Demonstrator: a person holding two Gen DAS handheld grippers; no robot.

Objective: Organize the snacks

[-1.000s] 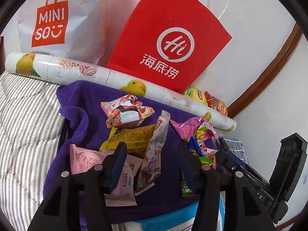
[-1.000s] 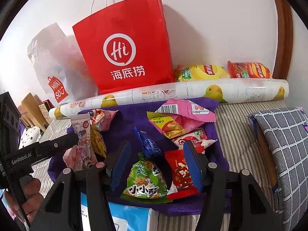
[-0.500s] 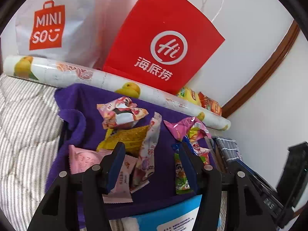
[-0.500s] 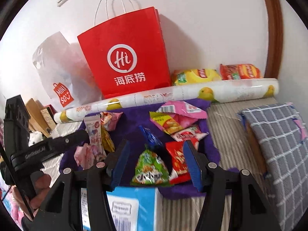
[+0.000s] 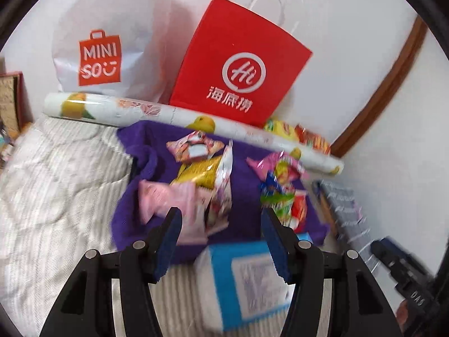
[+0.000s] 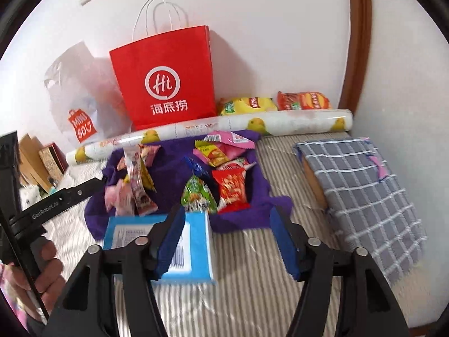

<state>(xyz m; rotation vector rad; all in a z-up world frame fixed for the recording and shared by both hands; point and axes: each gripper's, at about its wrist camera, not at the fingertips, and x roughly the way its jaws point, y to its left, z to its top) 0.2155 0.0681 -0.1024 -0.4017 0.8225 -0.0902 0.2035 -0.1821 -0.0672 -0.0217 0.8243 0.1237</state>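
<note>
A purple towel (image 5: 244,196) lies on the bed with snack packets in two heaps. The left heap has pink packets (image 5: 165,199), a yellow one (image 5: 196,172) and a long printed one (image 5: 224,185). The right heap holds a green packet (image 6: 196,193), a red one (image 6: 231,185) and pink ones behind. My left gripper (image 5: 221,213) hovers open above the towel's near edge, nothing between its fingers. My right gripper (image 6: 228,210) hangs above the near right corner, its jaws opening and empty. A blue box (image 6: 123,233) lies just in front of the towel.
A red paper bag (image 5: 238,64), a white plastic bag (image 5: 112,33) and a printed roll (image 5: 168,112) line the wall. Two chip bags (image 6: 247,105) lie behind the roll. A checked grey cushion (image 6: 359,185) sits at right. A person's hand (image 6: 42,266) holds the left gripper's handle.
Both grippers have drawn back and up from the snacks, so the towel looks smaller and the blue box shows fully. The right jaws stand wider than before.
</note>
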